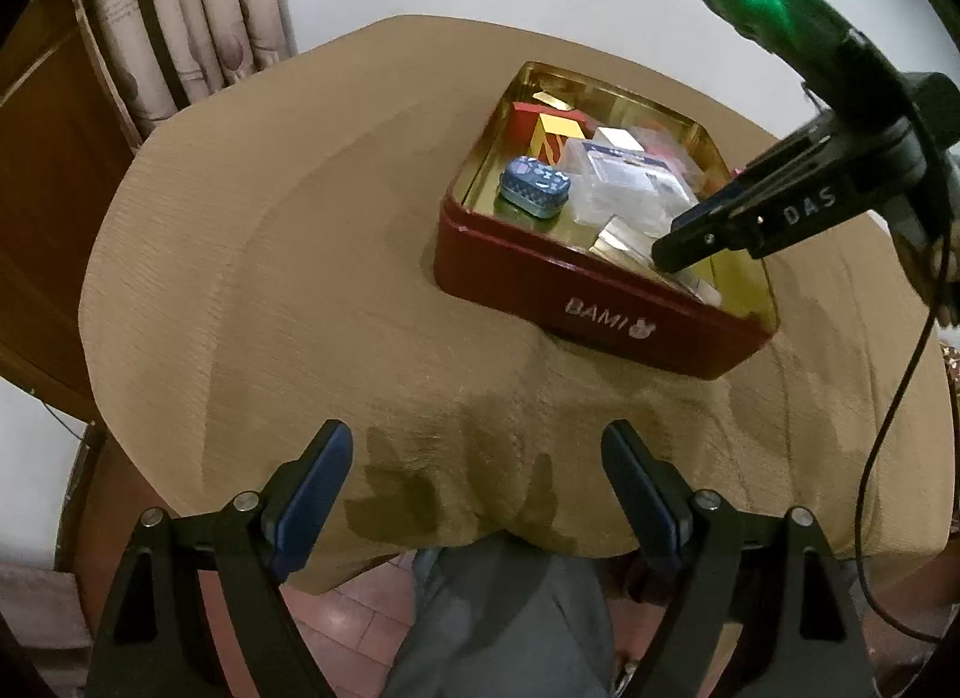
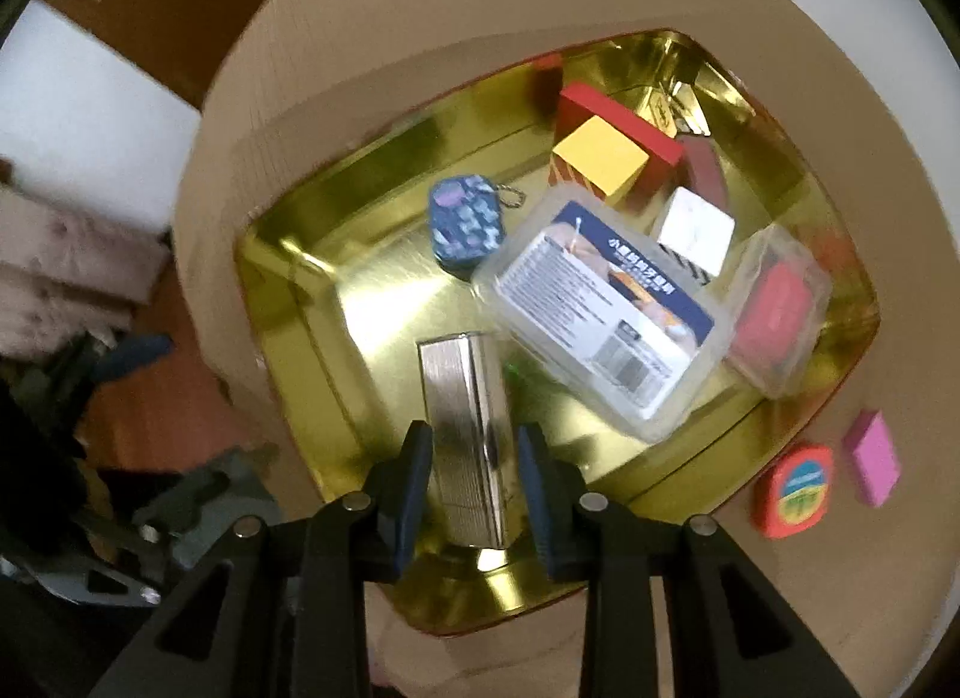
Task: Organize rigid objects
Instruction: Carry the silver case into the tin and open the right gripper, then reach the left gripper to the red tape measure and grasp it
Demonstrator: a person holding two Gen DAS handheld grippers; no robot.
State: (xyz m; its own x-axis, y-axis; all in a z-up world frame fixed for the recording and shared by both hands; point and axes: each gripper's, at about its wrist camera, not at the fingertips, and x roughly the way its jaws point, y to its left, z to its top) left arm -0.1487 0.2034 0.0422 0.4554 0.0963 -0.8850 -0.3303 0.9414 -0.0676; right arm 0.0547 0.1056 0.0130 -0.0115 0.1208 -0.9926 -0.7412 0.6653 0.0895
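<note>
A red tin with a gold inside (image 1: 528,278) (image 2: 288,302) stands on the tan tablecloth. It holds a blue patterned case (image 1: 534,186) (image 2: 465,225), a yellow block (image 2: 600,155), a red block (image 2: 624,125), a clear plastic box with a label (image 2: 600,308), a white cube (image 2: 696,230) and a clear box with a red item (image 2: 777,314). My right gripper (image 2: 474,452) (image 1: 666,257) reaches into the tin, its fingers on both sides of a silver box (image 2: 465,428). My left gripper (image 1: 477,458) is open and empty over the table's near edge.
An orange tape measure (image 2: 795,488) and a pink block (image 2: 873,458) lie on the cloth (image 1: 270,278) right of the tin. Curtains (image 1: 180,8) and a wooden door stand behind the table at left. A cable (image 1: 900,398) hangs from the right gripper.
</note>
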